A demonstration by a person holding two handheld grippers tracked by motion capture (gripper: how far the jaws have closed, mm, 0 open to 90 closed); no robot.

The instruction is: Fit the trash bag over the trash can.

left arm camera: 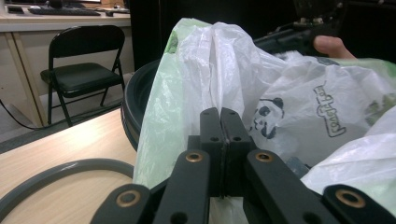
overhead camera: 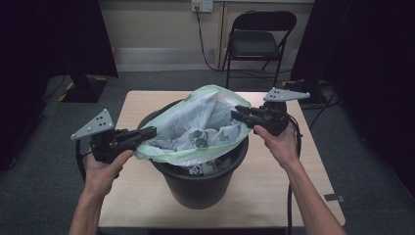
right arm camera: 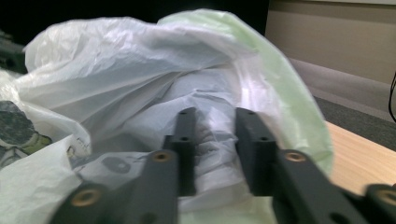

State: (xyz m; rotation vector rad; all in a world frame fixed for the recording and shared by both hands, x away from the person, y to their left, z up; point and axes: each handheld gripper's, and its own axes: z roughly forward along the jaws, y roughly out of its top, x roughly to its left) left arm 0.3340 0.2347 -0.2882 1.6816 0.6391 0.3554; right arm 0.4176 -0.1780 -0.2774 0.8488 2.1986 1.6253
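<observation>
A dark grey bin (overhead camera: pixel 203 183) stands in the middle of a wooden table (overhead camera: pixel 132 196). A white and pale green plastic bag (overhead camera: pixel 195 120) printed with pandas lines it and bulges above the rim. My left gripper (overhead camera: pixel 152 132) is at the bag's left edge, and in the left gripper view its jaws (left arm camera: pixel 219 114) are pressed together on the bag's (left arm camera: pixel 196 65) plastic beside the bin rim (left arm camera: pixel 133 100). My right gripper (overhead camera: pixel 236 112) is at the bag's right edge. It (right arm camera: pixel 215 116) stands open, with crumpled bag plastic (right arm camera: pixel 140 65) between and behind its jaws.
A black folding chair (overhead camera: pixel 259 39) stands beyond the table by the wall, with a cable hanging from a wall socket (overhead camera: pixel 203 6). Black curtains hang on both sides. A grey curved band (left arm camera: pixel 51 172) lies on the tabletop left of the bin.
</observation>
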